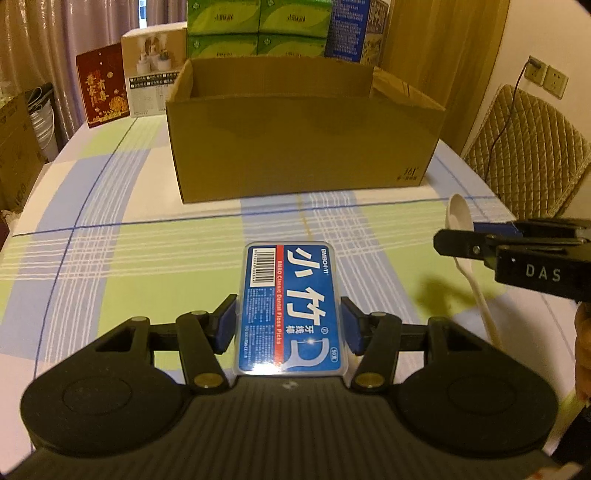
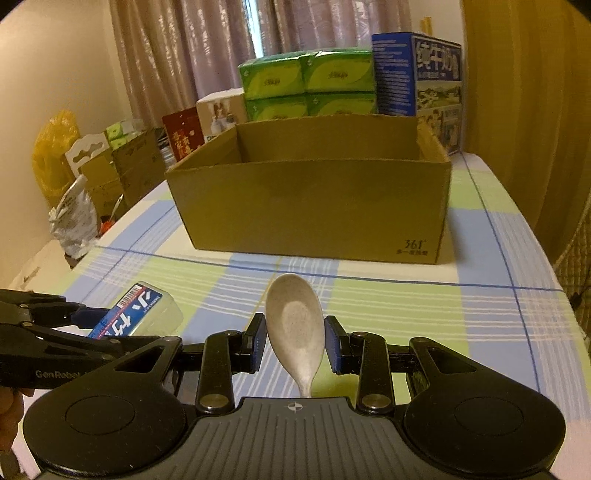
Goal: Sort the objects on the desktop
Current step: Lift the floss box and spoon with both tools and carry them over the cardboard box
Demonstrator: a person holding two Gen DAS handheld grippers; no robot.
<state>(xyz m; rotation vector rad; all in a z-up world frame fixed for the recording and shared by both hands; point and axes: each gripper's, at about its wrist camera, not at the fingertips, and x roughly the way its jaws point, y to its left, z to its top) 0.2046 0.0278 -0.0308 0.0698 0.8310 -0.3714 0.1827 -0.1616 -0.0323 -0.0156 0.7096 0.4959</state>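
The left gripper (image 1: pixel 290 326) grips a floss box (image 1: pixel 290 308) between its blue fingers (image 1: pixel 224 325), which press on its two long sides about midway along its length; the box points forward, label up, its far end reaching past the fingertips. In the right wrist view the box (image 2: pixel 135 312) shows at the near left, raised above the desk (image 2: pixel 406 306).

The right gripper (image 2: pixel 295 341) has a pale spoon (image 2: pixel 295 325) between its fingers (image 2: pixel 258 341). The bowl lies hollow side up at the fingertips and reaches beyond them, while the handle runs back toward the gripper's body. A thin gap shows on each side of the bowl, so I cannot tell whether the fingers grip the spoon or only flank it. From the left wrist view the spoon (image 1: pixel 458 218) sticks out past the right gripper (image 1: pixel 476 243), over the right side of the desk (image 1: pixel 147 243).

Farther on, a cardboard box (image 1: pixel 306 147) stands open-topped on the checked cloth, near the middle of the desk. Behind it, along the far edge, stand green packs (image 1: pixel 258 29), a blue carton (image 2: pixel 417 74), a white carton (image 1: pixel 153 74) and a red carton (image 1: pixel 101 85).
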